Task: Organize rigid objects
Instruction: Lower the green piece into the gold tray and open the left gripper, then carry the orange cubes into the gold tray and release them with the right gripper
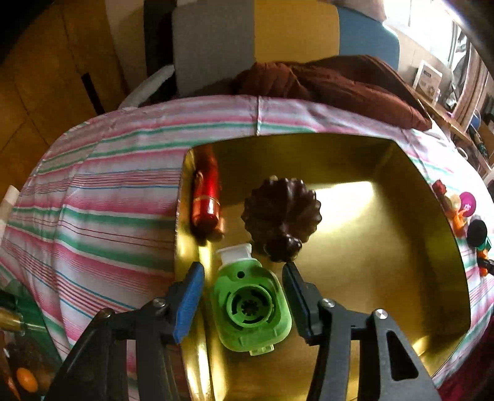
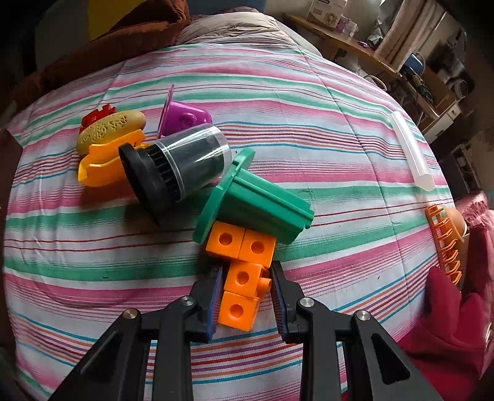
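Gold tray (image 1: 432,216) on the striped bed collects sorted pieces; left gripper (image 1: 244,296), fingers parted, straddles the green bottle (image 1: 250,308) inside; right gripper (image 2: 245,296) clamps orange blocks (image 2: 240,277).

Daylight enters from the upper right of both frames, where a window (image 1: 432,27) burns out to white in the left wrist view. A hot patch of glare sits on the floor of the gold tray (image 1: 355,200), whose walls reflect a murky yellow. The left side of that view lies dim and brownish. The striped cloth (image 2: 308,101) is evenly lit, with soft shadows beneath the toys. Fisheye bending curves the stripes, and the corners go dark and blurred.
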Tool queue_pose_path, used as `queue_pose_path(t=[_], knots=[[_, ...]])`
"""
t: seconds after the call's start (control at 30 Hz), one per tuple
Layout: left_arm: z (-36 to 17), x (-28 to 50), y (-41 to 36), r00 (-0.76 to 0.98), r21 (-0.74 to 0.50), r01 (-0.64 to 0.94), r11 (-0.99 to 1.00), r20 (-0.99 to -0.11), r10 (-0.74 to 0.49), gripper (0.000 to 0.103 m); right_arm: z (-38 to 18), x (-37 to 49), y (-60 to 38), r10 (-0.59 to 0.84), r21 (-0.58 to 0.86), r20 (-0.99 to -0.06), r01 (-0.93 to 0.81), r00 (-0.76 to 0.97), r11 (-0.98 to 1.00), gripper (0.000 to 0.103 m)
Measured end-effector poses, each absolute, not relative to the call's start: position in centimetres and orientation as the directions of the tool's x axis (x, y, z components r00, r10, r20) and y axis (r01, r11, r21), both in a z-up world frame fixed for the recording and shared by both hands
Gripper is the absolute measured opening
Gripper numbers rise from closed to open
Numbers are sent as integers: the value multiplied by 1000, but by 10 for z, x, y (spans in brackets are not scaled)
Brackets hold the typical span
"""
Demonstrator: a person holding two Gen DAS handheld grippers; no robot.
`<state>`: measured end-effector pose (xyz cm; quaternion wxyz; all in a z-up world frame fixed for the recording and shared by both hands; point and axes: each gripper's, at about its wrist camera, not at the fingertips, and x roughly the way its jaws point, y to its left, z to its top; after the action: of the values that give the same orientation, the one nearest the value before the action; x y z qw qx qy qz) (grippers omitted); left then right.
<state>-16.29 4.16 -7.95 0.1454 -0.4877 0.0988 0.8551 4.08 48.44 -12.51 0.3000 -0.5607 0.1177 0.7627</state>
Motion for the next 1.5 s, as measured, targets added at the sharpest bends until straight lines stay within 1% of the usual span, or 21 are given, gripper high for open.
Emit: queue_pose_path(t=[0.17,0.4,0.53,0.6,0.73,0.77,0.83,0.97,1.07,1.13,1.5], knots=[[-61,-144,29,-542,8,-301,-954,-824,164,53,-126,40,485,317,-145,-929,-595,-194,-790,31],[-35,-87,19,-641,2,-278,-961,-745,184,53,-126,39,489,314,-135,-929,-608,-197,-783,31],[-31,-63,19,-647,-23,-274,-962,-735,202,53,-126,37,484,340,-170,-921,-589,-190,-790,29],[-29,-53,20,-656,-15,-272,-962,-729,197,53,-125,37,483,344,-175,-919,-586,-190,-791,29],[-26,-36,24,-680,21,-279,-960,-711,182,53,-122,36,479,326,-148,-923,-592,-205,-792,29],[-25,-33,25,-681,27,-282,-959,-710,180,53,-122,35,478,304,-121,-926,-586,-224,-801,29],[-25,-29,25,-680,35,-283,-958,-712,174,53,-123,33,472,253,-69,-931,-552,-264,-831,29],[-24,-22,22,-678,23,-282,-959,-712,183,53,-123,19,446,158,-9,-931,-413,-329,-911,29],[-24,-19,21,-679,22,-284,-959,-711,184,53,-125,10,422,134,-26,-927,-294,-351,-955,29],[-25,-18,19,-678,22,-277,-960,-713,179,53,-126,7,412,126,-36,-925,-247,-360,-968,29],[-29,-13,5,-665,-16,-246,-969,-725,181,53,-128,4,400,163,-93,-927,-213,-339,-973,29]])
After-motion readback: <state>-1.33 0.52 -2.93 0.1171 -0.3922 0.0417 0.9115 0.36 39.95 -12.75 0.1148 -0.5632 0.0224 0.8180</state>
